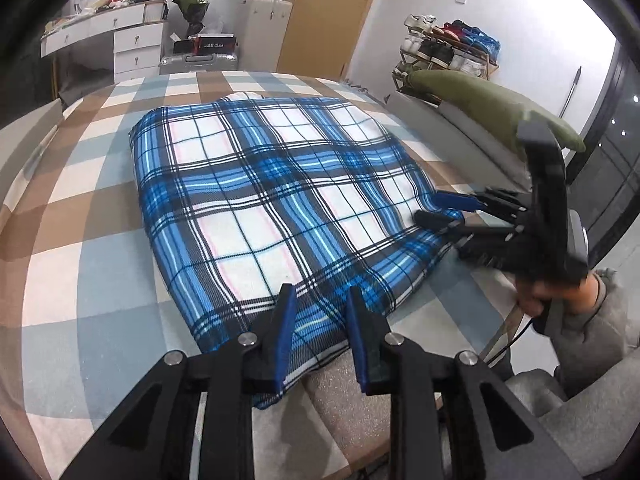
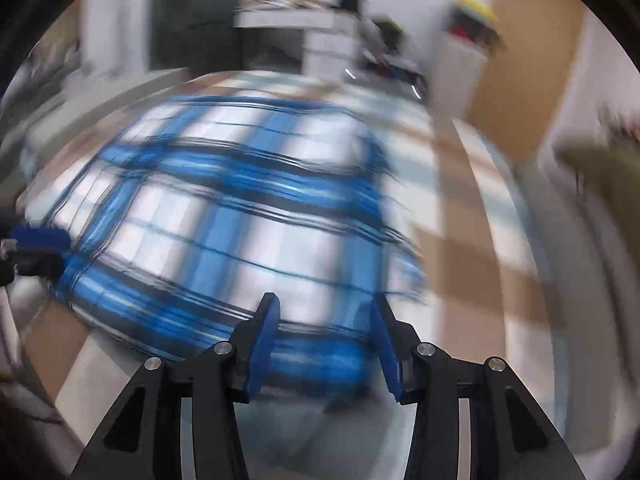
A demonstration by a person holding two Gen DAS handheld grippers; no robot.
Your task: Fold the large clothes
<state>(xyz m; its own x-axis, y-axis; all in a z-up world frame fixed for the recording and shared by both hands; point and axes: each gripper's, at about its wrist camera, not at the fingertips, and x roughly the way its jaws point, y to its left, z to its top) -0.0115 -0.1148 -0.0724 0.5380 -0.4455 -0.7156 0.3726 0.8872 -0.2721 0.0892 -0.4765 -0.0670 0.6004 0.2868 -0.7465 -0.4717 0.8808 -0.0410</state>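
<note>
Blue checked blanket lying folded on the checked bed

The left gripper is hanging open over its near edge, and the right gripper (its view is blurry) is open too, holding nothing. A green pillow is sitting beside it, with a full shoe rack behind.

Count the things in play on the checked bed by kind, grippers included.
Blue plaid cloth: 1
Grippers: 2 (left gripper, right gripper)
Total: 3
</note>
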